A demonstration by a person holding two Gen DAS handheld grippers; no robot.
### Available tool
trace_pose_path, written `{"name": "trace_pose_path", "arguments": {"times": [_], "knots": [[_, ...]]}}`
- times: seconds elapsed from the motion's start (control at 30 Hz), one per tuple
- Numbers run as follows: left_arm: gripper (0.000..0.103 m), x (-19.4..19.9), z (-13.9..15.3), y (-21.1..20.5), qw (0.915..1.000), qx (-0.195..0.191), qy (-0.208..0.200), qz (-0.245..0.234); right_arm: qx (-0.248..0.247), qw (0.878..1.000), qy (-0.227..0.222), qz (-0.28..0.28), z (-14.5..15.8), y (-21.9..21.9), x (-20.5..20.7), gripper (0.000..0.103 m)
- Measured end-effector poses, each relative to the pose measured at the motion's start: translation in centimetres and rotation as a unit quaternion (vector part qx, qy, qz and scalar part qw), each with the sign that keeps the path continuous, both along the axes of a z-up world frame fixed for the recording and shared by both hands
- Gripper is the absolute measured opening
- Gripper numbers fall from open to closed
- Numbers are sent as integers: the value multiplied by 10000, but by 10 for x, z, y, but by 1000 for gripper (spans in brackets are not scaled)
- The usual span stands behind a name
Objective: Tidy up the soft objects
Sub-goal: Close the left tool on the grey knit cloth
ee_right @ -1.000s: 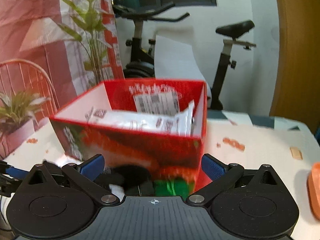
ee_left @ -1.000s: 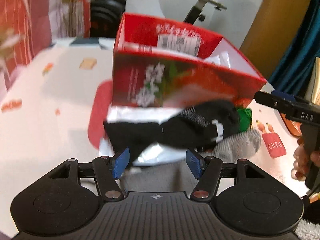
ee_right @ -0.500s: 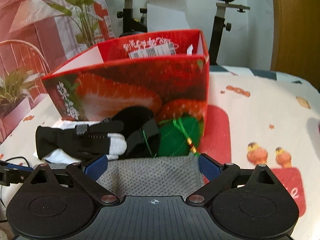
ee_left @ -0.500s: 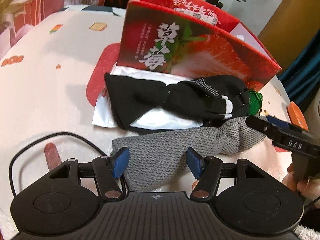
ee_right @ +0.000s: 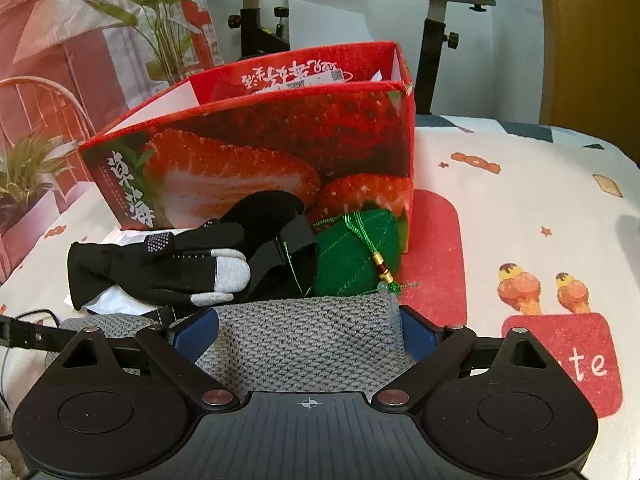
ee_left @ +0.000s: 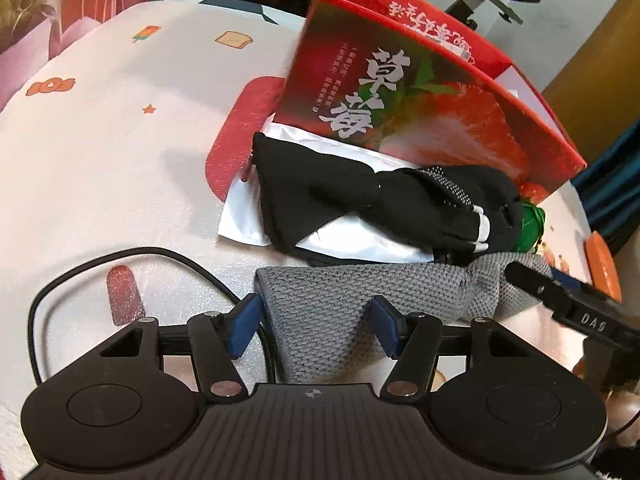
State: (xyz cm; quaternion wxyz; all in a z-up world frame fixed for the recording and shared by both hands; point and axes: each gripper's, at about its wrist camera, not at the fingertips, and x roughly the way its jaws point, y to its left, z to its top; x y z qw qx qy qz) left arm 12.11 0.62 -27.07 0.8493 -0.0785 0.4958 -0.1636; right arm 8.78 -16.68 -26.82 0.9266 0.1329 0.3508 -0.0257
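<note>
Two grippers down over one grey knitted cloth point(ee_left: 360, 304), flat on the printed tablecloth point(ee_left: 120, 160) right in front of the red strawberry-print cardboard box point(ee_left: 420, 108). Long axis running 9 to 3 across both views. Left gripper point(ee_left: 314, 326) straddling the 9 o'clock end, right gripper point(ee_right: 308, 334) straddling the 3 o'clock end, so each nearest its own end. Both sets of jaws closing with cloth between them, pads not clearly biting yet. Black glove point(ee_right: 160, 264) and green stuffed pouch with tassel cord point(ee_right: 356, 256) sitting at 12, between cloth and box. Versus a second ago: both lower and tipped down, box pushed up the frame, cloth now filling the gap between the fingers.
</note>
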Motion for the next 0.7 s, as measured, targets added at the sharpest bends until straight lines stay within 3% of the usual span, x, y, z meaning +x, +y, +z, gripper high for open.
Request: {"name": "trace_pose_path", "arguments": {"times": [0.3, 0.7], "knots": [[63, 8, -2, -1, 10000, -31, -51, -59, 13, 9999, 115, 43, -4, 3, 3, 93], [55, 19, -4, -17, 9984, 344, -273, -356, -4, 9998, 194, 44, -4, 2, 4, 89]]}}
